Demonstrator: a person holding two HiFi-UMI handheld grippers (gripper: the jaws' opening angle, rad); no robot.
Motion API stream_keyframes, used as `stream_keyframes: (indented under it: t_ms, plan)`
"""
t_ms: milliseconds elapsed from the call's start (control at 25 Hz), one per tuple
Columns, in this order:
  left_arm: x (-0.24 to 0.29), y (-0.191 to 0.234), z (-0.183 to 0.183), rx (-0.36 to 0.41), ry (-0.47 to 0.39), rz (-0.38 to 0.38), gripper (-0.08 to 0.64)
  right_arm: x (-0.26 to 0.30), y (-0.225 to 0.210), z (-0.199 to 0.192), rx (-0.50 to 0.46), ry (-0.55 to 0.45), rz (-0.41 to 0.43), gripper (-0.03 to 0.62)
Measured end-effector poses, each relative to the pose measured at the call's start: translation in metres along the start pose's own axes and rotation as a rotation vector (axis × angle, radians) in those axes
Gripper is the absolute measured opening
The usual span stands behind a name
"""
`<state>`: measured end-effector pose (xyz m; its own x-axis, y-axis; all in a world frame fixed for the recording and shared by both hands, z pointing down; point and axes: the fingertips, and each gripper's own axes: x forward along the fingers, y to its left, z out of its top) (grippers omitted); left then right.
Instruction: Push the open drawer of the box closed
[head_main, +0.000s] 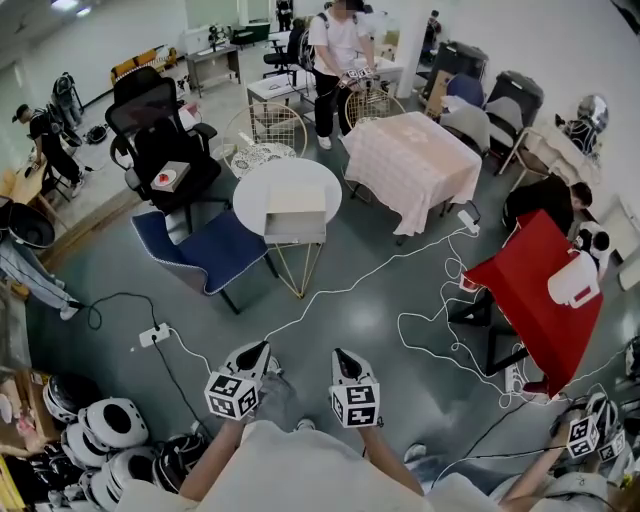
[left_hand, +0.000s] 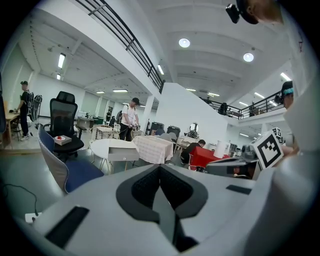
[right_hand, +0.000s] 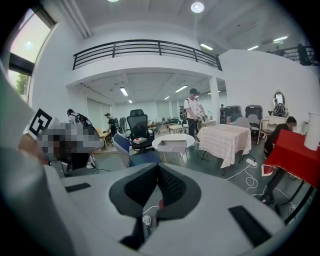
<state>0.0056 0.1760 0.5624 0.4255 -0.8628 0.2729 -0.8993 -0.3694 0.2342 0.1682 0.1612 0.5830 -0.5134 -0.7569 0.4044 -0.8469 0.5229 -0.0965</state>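
Both empty: left gripper (head_main: 262, 348), right gripper (head_main: 341, 354); drawer (head_main: 295, 231) open.

This hall is bright and evenly lit; round lamps (left_hand: 184, 43) glare white in my left gripper view, and a lamp (right_hand: 197, 7) burns out at the top of the right one; daylight comes through a window (right_hand: 20, 47) at that view's left edge; shadows on the floor (head_main: 400, 330) are soft and faint. Both gripper views bulge, with black corners and a bowed railing (right_hand: 145, 47); my left gripper (left_hand: 160, 169) and right gripper (right_hand: 158, 169) loom close and slightly soft; the far room is sharper; the head view curves at its edges.
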Motion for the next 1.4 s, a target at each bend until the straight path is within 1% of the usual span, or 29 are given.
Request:
stream_keyframes:
  t_ms: [280,560,840,1080,1240,1400]
  plan:
    - [0.020,-0.001,-0.001,0.018,0.016,-0.034,0.012,0.013,-0.013,0.000,0.003,0.008,-0.025,0.015]
    - [0.038,0.020,-0.003,0.002,0.025,-0.044,0.012,0.040,-0.014,0.003,-0.002,0.016,-0.028,0.015]
    - [0.069,0.056,0.003,-0.019,0.033,-0.066,0.012,0.083,-0.019,0.013,-0.008,0.039,-0.046,0.015]
    - [0.098,0.096,0.021,-0.029,0.029,-0.077,0.012,0.130,-0.013,0.032,-0.031,0.062,-0.040,0.015]
    - [0.112,0.117,0.028,-0.051,0.039,-0.087,0.012,0.157,-0.012,0.043,-0.039,0.085,-0.041,0.015]
    - [0.129,0.144,0.037,-0.056,0.056,-0.101,0.012,0.187,-0.009,0.056,-0.035,0.100,-0.049,0.015]
